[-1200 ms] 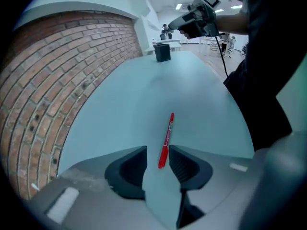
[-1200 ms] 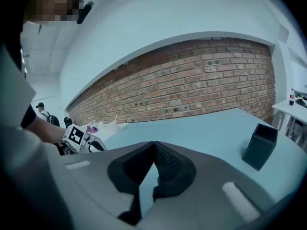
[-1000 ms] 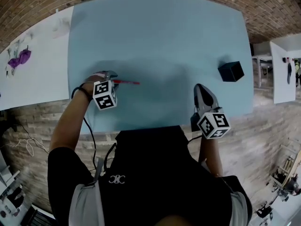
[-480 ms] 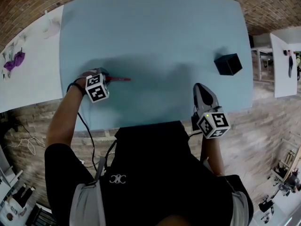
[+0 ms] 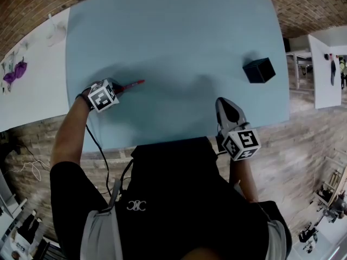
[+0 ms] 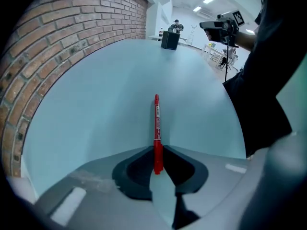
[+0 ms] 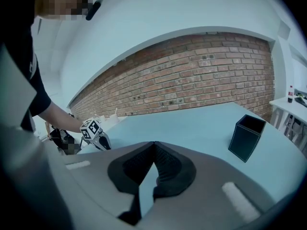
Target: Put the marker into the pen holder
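Near left of table (image 5: pixel 179 37), my left gripper (image 6: pixel 156 153) is closing on the red marker (image 6: pixel 156 121); right gripper (image 7: pixel 153 146) closed, empty.

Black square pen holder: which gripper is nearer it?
Right. The right gripper is a short way from the black square pen holder; the left gripper, jaws closing on the red marker, is at the opposite side of the light-blue table.

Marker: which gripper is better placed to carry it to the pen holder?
Left. The left gripper is closing its jaws on the marker; the right gripper, nearer the pen holder, is empty.
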`<state>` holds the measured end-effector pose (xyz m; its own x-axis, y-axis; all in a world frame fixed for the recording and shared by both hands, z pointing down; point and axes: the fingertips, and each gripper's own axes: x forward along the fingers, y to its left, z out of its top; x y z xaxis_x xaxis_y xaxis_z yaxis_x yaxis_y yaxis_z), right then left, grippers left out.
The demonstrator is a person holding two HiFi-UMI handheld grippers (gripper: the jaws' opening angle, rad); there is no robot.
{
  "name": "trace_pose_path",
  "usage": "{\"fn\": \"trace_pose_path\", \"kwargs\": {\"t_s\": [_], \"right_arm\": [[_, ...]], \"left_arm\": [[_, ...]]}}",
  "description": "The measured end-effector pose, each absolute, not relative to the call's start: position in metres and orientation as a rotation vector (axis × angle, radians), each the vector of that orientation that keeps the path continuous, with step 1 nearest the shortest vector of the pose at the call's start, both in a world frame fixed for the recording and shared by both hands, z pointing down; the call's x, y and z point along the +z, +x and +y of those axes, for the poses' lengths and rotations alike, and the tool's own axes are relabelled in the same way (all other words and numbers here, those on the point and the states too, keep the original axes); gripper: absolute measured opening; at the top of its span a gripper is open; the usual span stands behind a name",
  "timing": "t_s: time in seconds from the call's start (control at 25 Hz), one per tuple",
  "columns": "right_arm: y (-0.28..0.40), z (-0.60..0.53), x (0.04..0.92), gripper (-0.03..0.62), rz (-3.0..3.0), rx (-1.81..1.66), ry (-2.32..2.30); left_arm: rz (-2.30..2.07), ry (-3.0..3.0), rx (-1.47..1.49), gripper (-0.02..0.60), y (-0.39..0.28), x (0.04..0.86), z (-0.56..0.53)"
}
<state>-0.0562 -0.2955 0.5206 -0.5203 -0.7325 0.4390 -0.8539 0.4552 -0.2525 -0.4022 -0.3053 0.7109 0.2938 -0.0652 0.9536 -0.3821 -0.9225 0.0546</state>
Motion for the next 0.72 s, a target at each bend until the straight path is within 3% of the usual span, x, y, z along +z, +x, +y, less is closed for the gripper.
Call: {"fn": "trace_pose_path", "kwargs": {"t_s": [0.24, 0.72], "right_arm": [[-0.048, -0.293, 0.511, 0.003, -2.456, 0.644, 1.399], [-0.093, -0.276, 0.502, 0.003, -2.46, 0.545, 1.382]], "left_arm": [[-0.429, 2.39, 1.625, 0.071, -0.387, 0.69, -0.307], [-0.912, 2.876, 1.151, 0.071, -0.365, 0.54, -0.363]]}}
